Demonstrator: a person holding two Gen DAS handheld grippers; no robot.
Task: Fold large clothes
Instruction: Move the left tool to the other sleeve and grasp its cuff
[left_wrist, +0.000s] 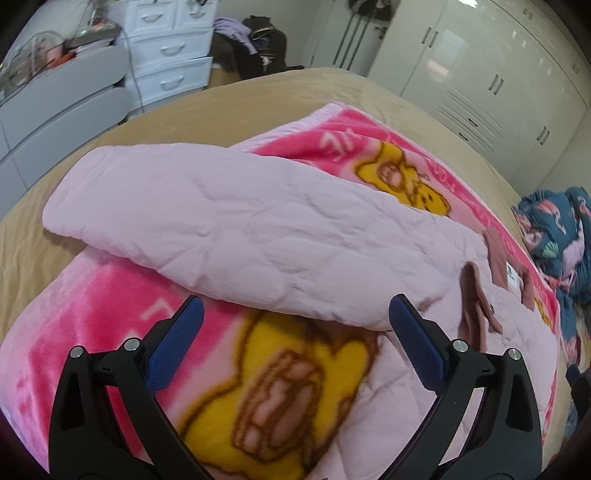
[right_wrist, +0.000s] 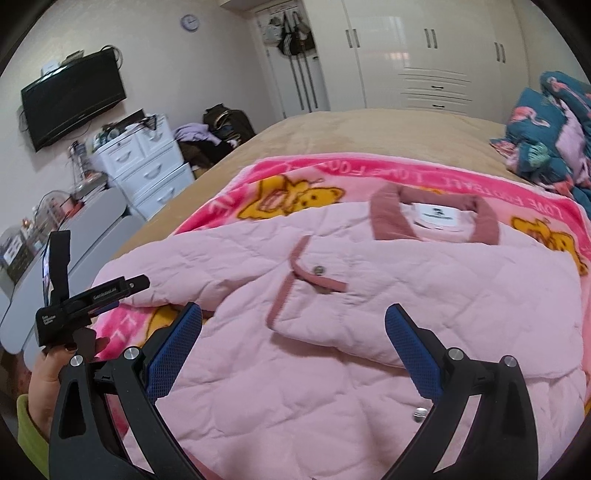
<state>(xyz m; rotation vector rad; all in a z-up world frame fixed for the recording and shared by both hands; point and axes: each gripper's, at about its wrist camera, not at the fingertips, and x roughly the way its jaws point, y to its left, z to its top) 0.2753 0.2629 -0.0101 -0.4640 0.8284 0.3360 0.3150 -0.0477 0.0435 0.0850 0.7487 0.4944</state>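
Here the pink quilted jacket (right_wrist: 369, 314) is lying on a pink cartoon blanket (right_wrist: 424, 173) spread over the tan bed (right_wrist: 351, 129), one sleeve (left_wrist: 229, 221) folded across its body. The left gripper (left_wrist: 295, 325) is hovering above the sleeve, jaws spread wide and holding nothing. The right gripper (right_wrist: 293, 328) is hanging equally wide over the jacket's front, gripping nothing.

Home bedroom — bed (right_wrist: 369, 125), wardrobe (right_wrist: 424, 55), wall TV (right_wrist: 74, 99).
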